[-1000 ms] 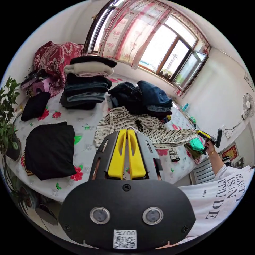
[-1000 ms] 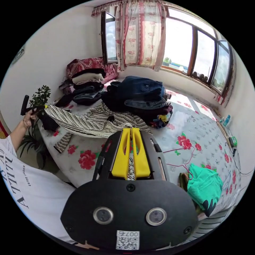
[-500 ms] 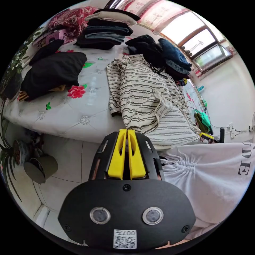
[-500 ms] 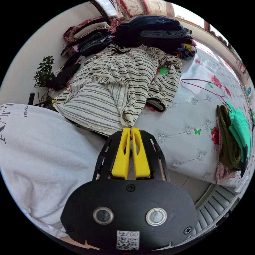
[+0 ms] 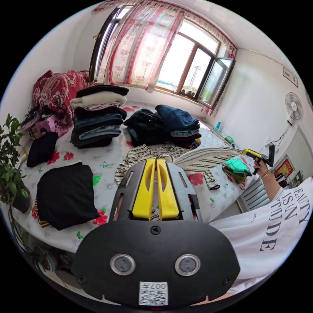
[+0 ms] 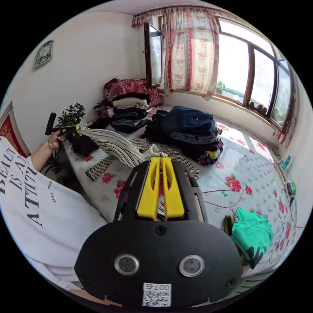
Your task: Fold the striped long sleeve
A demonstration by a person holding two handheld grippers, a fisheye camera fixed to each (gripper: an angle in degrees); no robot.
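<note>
Holding the striped long sleeve (image 5: 208, 156) taut, both tongs, left (image 5: 156, 160) and right (image 6: 160, 159), clamped shut on its hem, you'd want even tension lowering it onto the bed (image 6: 260, 176).

the left black-bodied gripper with yellow jaws (image 5: 156, 160) had its jaws pressed together, as did the right black-bodied gripper with yellow jaws (image 6: 160, 159). both arms were spread wide apart, each bare hand (image 5: 260, 167) gripping a black handle, raised.

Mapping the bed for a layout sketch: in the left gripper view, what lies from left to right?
potted plant → flat black garment → left tool → green clothes → right tool
</note>
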